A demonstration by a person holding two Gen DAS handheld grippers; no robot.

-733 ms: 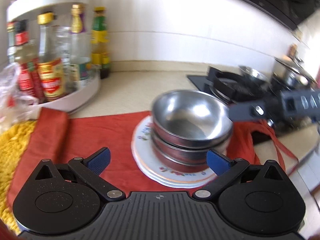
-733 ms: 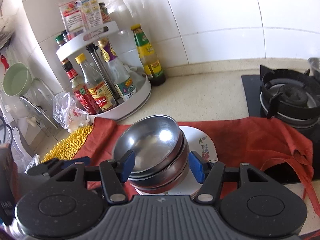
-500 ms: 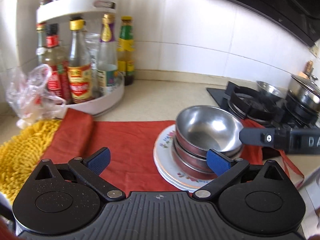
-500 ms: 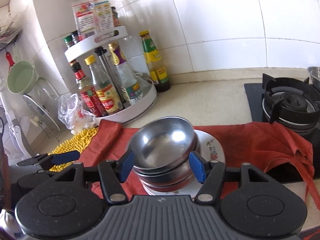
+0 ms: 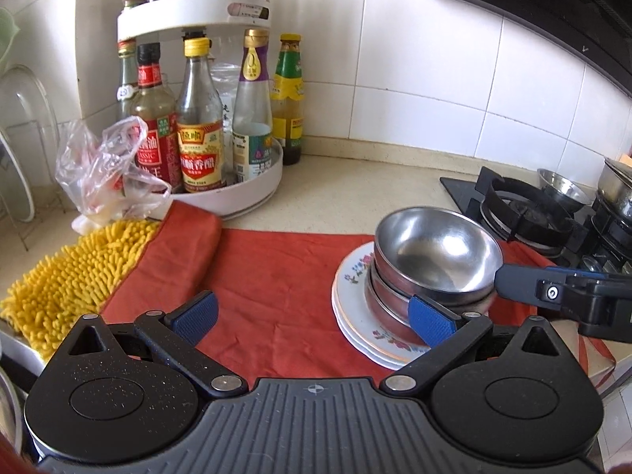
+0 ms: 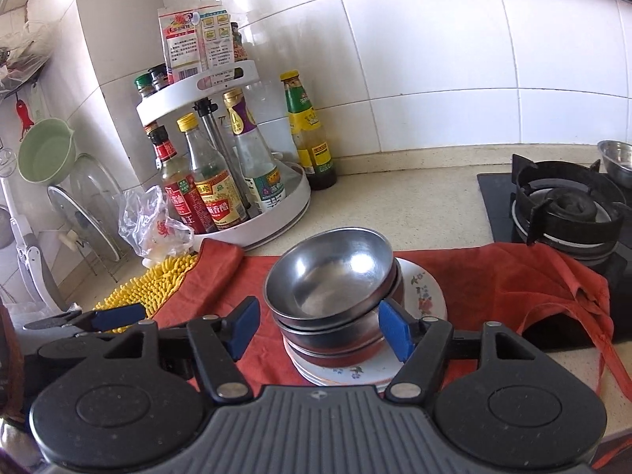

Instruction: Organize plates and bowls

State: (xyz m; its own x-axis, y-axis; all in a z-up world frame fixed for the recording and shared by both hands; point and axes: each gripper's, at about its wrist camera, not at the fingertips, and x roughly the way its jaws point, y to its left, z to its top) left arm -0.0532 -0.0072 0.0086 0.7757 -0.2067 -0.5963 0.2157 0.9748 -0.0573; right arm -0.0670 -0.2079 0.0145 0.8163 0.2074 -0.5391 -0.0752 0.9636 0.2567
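Bowls first — the stack of steel bowls [image 6: 331, 288] sits nested on a little pile of floral plates [image 6: 424, 296], all of it on the red cloth [image 6: 474, 276] by the gas burner [image 6: 568, 205]. From the right gripper [image 6: 320, 330] the stack is dead ahead, sitting right between its two blue pads [image 6: 393, 330]. Its jaws are opening at this moment, and neither pad looks pressed against metal: there's a visible gap on the left side, and the right pad is just beside the bowl wall. So to me this reads as the letting-go end of a placement, with the top bowl resting in the ones below.

The left gripper [image 5: 312, 320] is spread wide with nothing in it. The stack lies ahead and off to its right, partly behind its right pad [image 5: 428, 326], and bare cloth fills the gap between the fingers.

Next move, I'd guess: back the right gripper straight away from the stack without clipping the rim — the top bowl sits a bit tilted, so a nudge could slide it. Whether anything else needs stacking, I can't tell; one small steel bowl [image 6: 618, 160] sits beyond the burner.
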